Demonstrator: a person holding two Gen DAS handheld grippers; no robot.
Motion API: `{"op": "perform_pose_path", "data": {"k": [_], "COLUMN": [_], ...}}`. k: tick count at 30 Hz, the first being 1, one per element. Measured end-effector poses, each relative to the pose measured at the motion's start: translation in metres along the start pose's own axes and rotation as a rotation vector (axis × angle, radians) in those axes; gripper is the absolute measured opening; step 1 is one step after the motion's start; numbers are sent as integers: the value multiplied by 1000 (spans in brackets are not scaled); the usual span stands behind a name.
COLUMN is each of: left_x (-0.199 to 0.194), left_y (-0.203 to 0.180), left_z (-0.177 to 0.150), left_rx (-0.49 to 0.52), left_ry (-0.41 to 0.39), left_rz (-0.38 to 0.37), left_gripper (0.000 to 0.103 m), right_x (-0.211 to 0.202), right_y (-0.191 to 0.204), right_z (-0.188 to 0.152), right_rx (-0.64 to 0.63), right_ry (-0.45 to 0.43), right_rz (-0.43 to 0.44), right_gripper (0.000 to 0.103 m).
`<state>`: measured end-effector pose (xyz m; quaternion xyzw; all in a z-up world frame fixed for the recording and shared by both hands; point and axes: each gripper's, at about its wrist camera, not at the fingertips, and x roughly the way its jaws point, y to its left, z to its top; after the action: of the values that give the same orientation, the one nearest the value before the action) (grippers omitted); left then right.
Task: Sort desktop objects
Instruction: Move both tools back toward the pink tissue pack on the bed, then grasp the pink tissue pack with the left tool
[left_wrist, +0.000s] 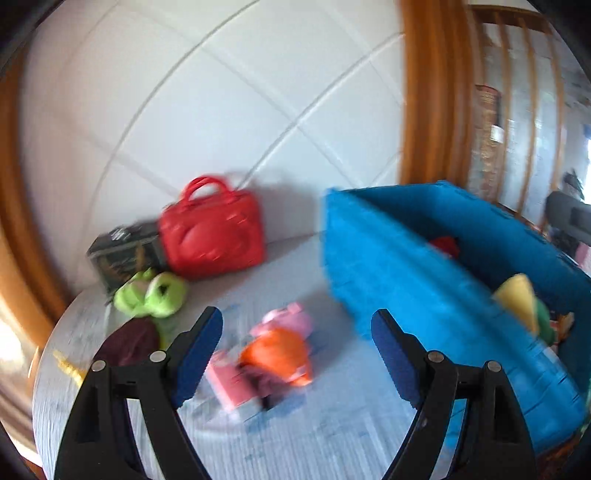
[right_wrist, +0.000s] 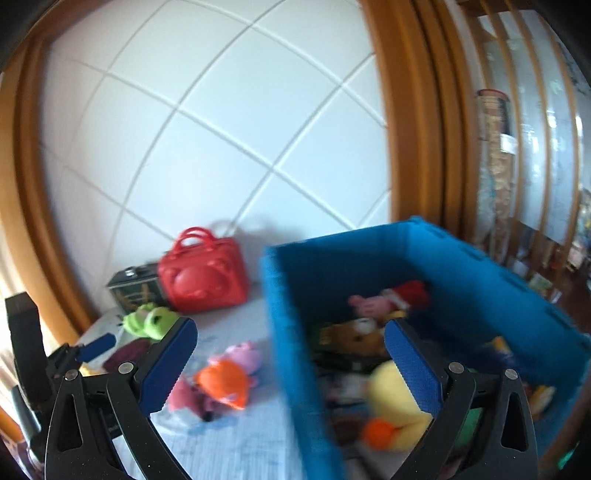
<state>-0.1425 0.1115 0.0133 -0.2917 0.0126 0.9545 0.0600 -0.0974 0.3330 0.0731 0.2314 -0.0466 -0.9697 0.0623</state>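
Your left gripper and right gripper both hang wide open and empty, left above the orange-pink plush lying on the table just beside the blue bin, right over the bin's near wall.

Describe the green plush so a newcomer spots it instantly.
Start at the red handbag standing against the white wall. Just in front of its left corner, beside the dark box, lies the green plush. It is the only lime-green thing on the table.
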Motion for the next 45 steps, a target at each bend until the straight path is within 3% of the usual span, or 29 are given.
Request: {"op": "perform_pose_path", "data": {"k": [8,15,22,27,37,44,45], "left_x": [3,23,78,136,218,261,263], "left_y": [125,183,180,159,99,102,103], "left_z": [-45,-75,-95,-113,-118,-129,-130], "left_rx": [-146,-234,-246,-259,-136,-176,-169], "left_ry": [102,188,292,394,515,600,596], "left_rz": [153,210,200,152,92,58,61], "left_gripper": [83,83,83,83,83,83,79], "right_x": [46,106,167,203,257,283,287], "right_y": [82,111,102,88,65,61,61], "right_z": [-23,-64,-105,-129,-154,-169,-172], "right_rx": [-83,-86,-73,-71,-74,-76,-74], "right_ry": [95,260,421,513,639,703,716], "right_rz": [90,119,77,64,34,29,26], "right_gripper": [103,103,103,103,103,103,103]}}
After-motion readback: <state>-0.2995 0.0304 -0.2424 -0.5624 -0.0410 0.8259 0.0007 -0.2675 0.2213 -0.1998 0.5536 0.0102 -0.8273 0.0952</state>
